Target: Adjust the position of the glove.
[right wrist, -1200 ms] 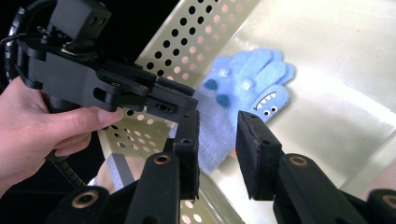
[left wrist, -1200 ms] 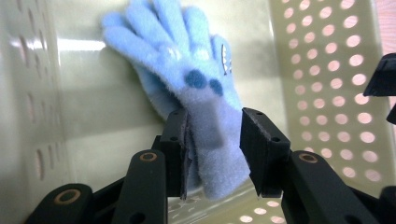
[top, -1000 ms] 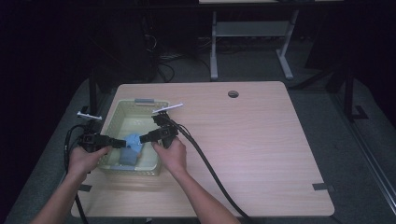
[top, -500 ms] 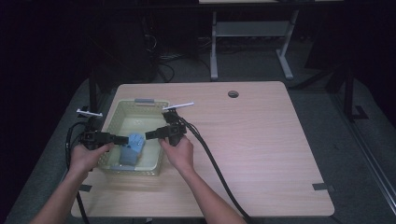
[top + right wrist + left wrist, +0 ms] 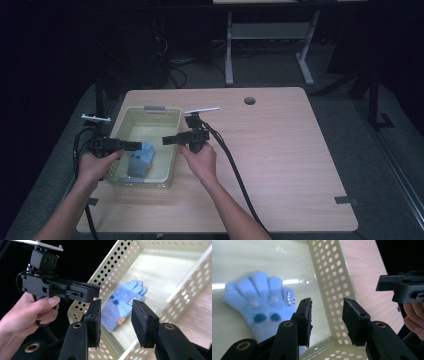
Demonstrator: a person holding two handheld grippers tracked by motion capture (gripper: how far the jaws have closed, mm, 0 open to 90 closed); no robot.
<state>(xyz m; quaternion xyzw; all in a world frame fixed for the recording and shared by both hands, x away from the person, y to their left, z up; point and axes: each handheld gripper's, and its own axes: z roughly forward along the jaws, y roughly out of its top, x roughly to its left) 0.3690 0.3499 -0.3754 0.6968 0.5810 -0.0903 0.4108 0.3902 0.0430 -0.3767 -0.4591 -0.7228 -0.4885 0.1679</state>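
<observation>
A wooden table (image 5: pixel 280 150) carries a pale perforated basket (image 5: pixel 165 172) at its left side. A blue glove (image 5: pixel 141 158) lies flat on the basket floor, below and between the two grippers, touching neither. The left gripper (image 5: pixel 134 146) reaches in over the basket's left wall; the right gripper (image 5: pixel 167 140) hangs over its right wall, the rims standing between each hand and the glove. Both sets of jaws gape partly open and hold nothing.

A pale perforated basket (image 5: pixel 170 150) sits on the wooden table (image 5: pixel 280 160).
</observation>
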